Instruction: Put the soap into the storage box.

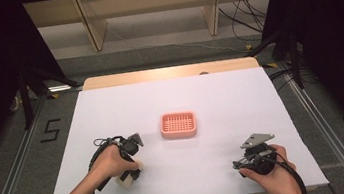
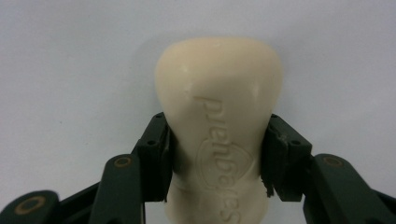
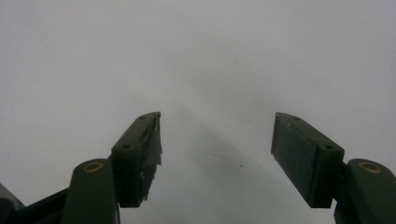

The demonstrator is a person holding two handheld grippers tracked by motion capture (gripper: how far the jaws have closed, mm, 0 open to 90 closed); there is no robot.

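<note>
soap (image 2: 219, 121): cream bar, rounded far end, waisted in the middle, embossed lettering on top reading away from me. I see it lying on the white table (image 1: 240, 93), near left, well apart from the tray.
left gripper (image 2: 218, 156): clamped on the soap, pads pressed on both sides of its waist.
right gripper (image 3: 217, 154): jaws wide apart, nothing but bare table between them; I see it near right.
tray (image 1: 178, 125): pink, slotted, mid-table.
hard to see: soap's near end cut off at the frame bottom; lettering partly unreadable; from above my left hand (image 1: 110, 161) covers most of the bar.
</note>
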